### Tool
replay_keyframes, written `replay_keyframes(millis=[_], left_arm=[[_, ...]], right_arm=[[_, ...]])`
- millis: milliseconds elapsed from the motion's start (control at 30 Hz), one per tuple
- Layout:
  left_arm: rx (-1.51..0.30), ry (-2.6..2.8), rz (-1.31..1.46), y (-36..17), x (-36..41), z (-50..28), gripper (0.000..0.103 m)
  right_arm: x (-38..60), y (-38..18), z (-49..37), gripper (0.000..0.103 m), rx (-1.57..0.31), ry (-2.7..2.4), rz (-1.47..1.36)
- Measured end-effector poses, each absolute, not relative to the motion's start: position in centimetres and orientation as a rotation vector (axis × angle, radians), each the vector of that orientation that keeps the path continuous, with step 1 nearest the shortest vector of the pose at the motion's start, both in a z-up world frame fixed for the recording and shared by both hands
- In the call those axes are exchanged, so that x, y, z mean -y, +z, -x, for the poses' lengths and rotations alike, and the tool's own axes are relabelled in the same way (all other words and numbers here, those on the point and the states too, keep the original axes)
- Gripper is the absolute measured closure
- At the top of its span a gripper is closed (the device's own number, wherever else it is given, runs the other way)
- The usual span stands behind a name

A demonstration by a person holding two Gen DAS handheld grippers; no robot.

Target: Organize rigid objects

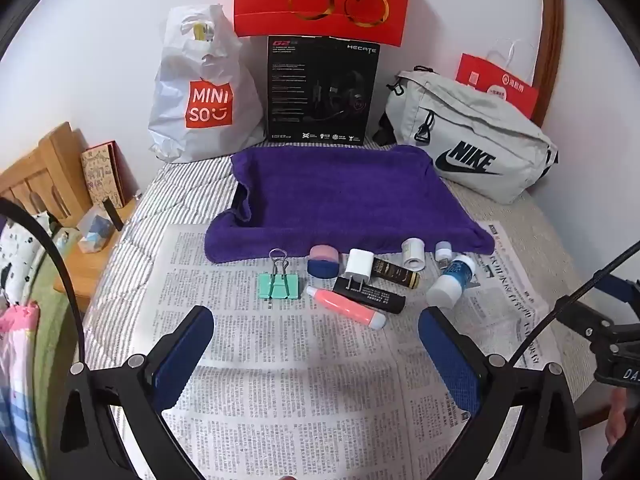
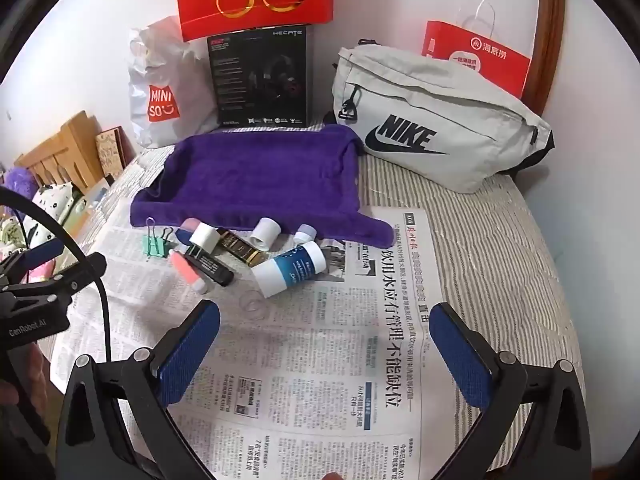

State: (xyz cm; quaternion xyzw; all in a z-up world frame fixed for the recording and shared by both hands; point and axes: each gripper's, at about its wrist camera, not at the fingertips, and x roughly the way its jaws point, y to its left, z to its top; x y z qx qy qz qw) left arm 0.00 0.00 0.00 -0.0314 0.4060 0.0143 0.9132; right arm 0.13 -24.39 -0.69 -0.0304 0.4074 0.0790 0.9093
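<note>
Small rigid objects (image 1: 360, 280) lie clustered on the newspaper (image 1: 280, 360) mid-frame, beyond both wide-open, empty tongs, left (image 1: 316, 340) and right (image 2: 328, 340); the blue-labelled bottle (image 2: 290, 268), long axis slanting toward upper right, lies nearest the right tongs.

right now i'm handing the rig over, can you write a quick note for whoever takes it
Left tool: open, empty, hovering over the newspaper.
Right tool: open, empty, also above the newspaper.
Items: all loose on the paper in front of the purple towel: green binder clip, pink tube, white charger plug, two black tubes, white and blue bottle, small white roll.
Done: nothing sorted yet; towel holds nothing.
Left: every item still to be picked up and organized.
</note>
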Motion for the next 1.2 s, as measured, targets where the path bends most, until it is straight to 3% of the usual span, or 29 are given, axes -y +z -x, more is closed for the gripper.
replay_keyframes(millis=[1200], left_arm=[[-0.825,0.049,0.021,0.6,0.0,2.3,0.0]], right_arm=[[24.4,0.1,2.3,0.0,-0.835,0.195,0.02]])
